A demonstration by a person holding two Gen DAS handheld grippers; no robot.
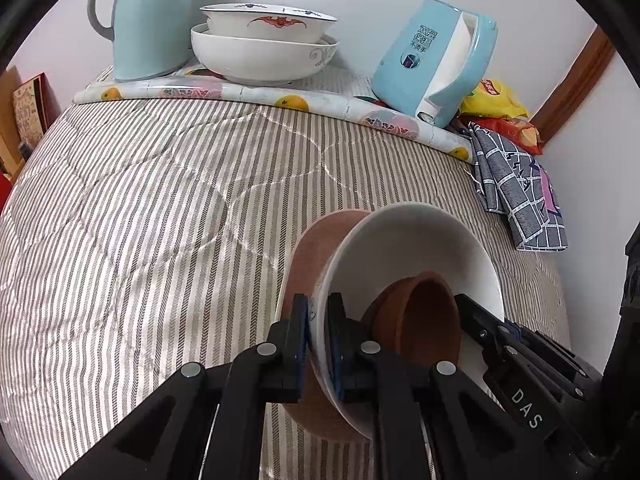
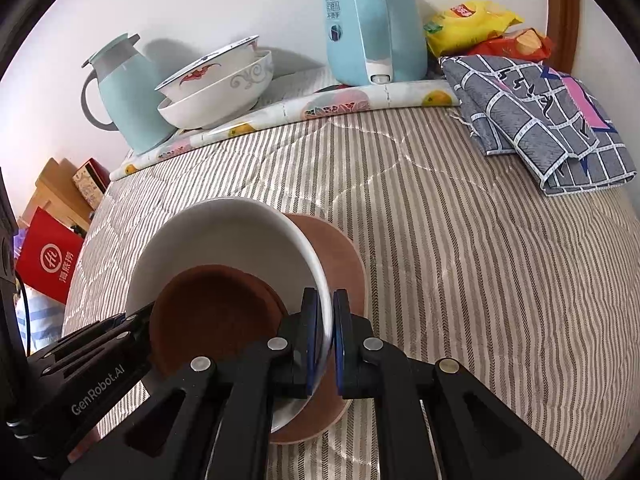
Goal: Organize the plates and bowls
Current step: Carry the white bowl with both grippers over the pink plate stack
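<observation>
A white bowl (image 1: 408, 240) holds a small brown bowl (image 1: 420, 312) and rests on a brown plate (image 1: 316, 240) on the striped cloth. My left gripper (image 1: 319, 320) is shut on the white bowl's left rim. My right gripper (image 2: 326, 320) is shut on the same white bowl (image 2: 224, 228) at its right rim, with the brown bowl (image 2: 212, 312) inside and the brown plate (image 2: 340, 256) under it. Each gripper shows at the edge of the other's view. Two stacked white bowls (image 1: 264, 44) stand at the back, also in the right wrist view (image 2: 216, 84).
A light blue jug (image 1: 148, 16) and a blue kettle (image 1: 436, 60) stand on a fruit-print mat (image 1: 256, 94) by the wall. A grey checked cloth (image 1: 516, 188) and snack bags (image 1: 496, 100) lie at the right. A red bag (image 2: 48, 256) sits beyond the left edge.
</observation>
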